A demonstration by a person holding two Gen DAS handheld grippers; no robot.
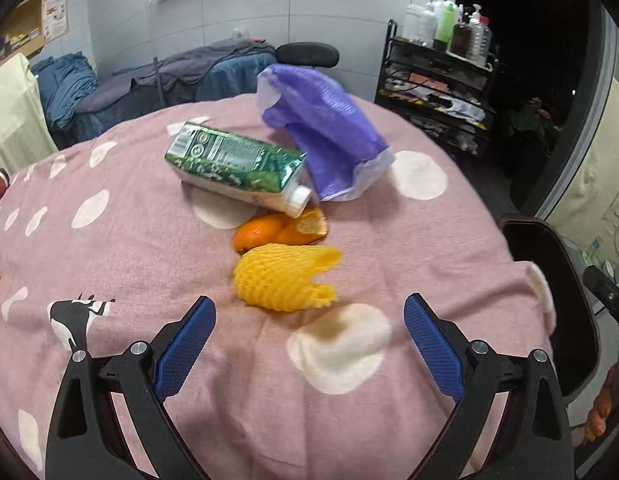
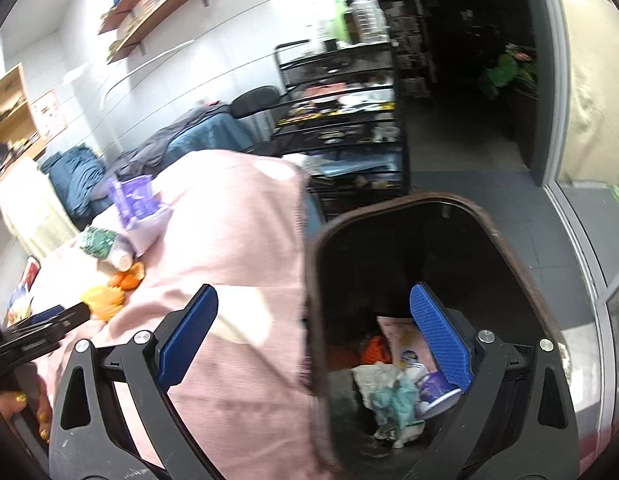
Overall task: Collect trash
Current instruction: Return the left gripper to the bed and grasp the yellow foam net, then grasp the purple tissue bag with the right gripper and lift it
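One carton, one foam net (yellow), one bin

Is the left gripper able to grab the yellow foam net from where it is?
Probably yes. The left gripper is open, and the yellow foam net lies just ahead of its fingertips on the pink tablecloth with nothing between them. The orange peels sit right behind the net, so it might nudge them.

yellow foam net lies just before orange peel; green carton on its side, purple bag touching it.
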